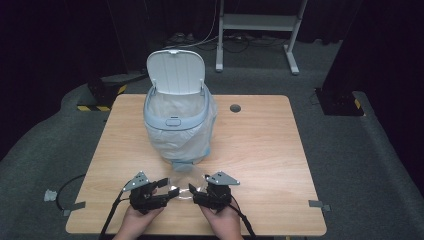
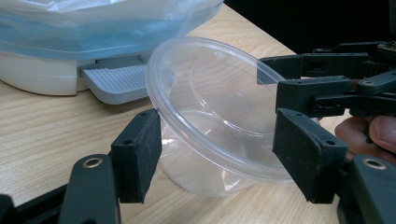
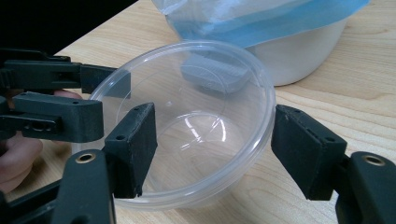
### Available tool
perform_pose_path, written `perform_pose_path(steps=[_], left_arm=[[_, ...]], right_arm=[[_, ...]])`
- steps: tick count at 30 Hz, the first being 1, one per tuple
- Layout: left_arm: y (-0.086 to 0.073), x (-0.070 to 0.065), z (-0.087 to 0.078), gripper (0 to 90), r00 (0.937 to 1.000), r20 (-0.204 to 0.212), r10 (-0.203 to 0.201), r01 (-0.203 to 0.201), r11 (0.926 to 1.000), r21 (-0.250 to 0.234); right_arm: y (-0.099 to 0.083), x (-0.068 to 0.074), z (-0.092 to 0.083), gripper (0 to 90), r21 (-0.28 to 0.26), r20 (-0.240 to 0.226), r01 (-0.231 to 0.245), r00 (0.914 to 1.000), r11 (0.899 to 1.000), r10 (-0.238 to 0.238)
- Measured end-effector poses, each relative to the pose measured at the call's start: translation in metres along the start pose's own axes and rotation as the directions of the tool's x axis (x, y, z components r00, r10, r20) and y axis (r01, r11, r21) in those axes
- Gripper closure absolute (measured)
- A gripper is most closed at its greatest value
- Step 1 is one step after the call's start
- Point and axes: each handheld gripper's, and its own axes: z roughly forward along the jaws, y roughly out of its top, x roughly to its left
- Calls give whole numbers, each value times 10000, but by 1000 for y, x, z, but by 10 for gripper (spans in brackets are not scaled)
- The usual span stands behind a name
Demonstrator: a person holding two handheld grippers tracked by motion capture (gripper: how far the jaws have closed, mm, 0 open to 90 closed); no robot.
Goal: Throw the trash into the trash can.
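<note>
A clear round plastic tub (image 1: 182,191) sits tilted just above the wooden table (image 1: 260,150) near its front edge, between my two grippers, which face each other. My left gripper (image 1: 172,190) straddles the tub (image 2: 215,116), and both pads (image 2: 140,154) lie against its sides below the rim. My right gripper (image 1: 193,190) also has the tub (image 3: 196,121) between its jaws. Its left pad (image 3: 133,147) overlaps the tub wall, while the other pad stands a sliver off the rim.
A pale blue pedal bin (image 1: 179,122) lined with a clear bag stands behind the tub with its lid up. Its grey pedal (image 2: 114,81) points toward me. A cable hole (image 1: 235,108) marks the table's far right. Metal stand legs (image 1: 255,22) are on the floor beyond.
</note>
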Motion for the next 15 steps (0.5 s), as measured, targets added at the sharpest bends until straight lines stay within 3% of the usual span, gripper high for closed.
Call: perform_pose_path(steps=[7,15], left_arm=[[0,-1,-1,335,10000,-1,49,-49,10000,-26],[0,-3,-3,387,9997,154,178,-178,9998,-1]], right_arm=[[0,-2,0,314,54,-173,-199,9996,9998,200],[0,-1,-2,347,4,-108,-74,9999,10000,74]])
